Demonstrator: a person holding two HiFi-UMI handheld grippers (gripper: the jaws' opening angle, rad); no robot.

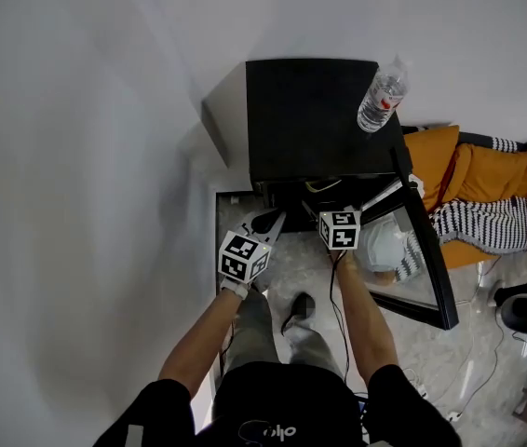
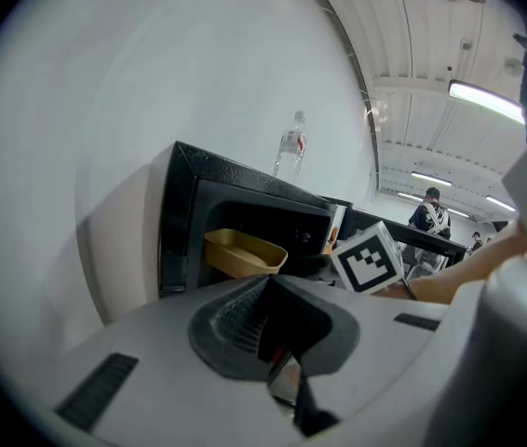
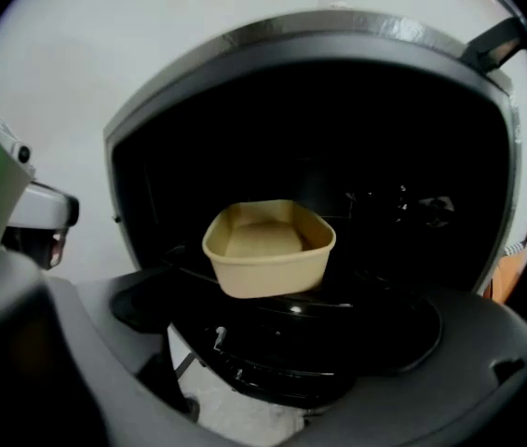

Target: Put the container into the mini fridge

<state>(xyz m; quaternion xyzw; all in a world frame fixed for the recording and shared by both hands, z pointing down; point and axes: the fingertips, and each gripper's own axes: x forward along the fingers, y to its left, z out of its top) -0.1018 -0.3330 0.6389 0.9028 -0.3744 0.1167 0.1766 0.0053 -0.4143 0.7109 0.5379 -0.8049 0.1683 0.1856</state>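
Spread wide and empty, the right gripper (image 3: 273, 335) faces straight into the open mini fridge (image 1: 310, 119); the container (image 3: 268, 247) sits on its shelf dead ahead, just beyond the jaw tips, untouched. Off to the left and farther back, the left gripper (image 2: 268, 296) has its jaws pressed together, so the right is the nearer hand

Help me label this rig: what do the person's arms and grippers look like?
The left gripper and right gripper are pale grey with dark pads, each bearing a white cube with black square markers. A thin black cable runs along the right arm. The sleeves are short and black.
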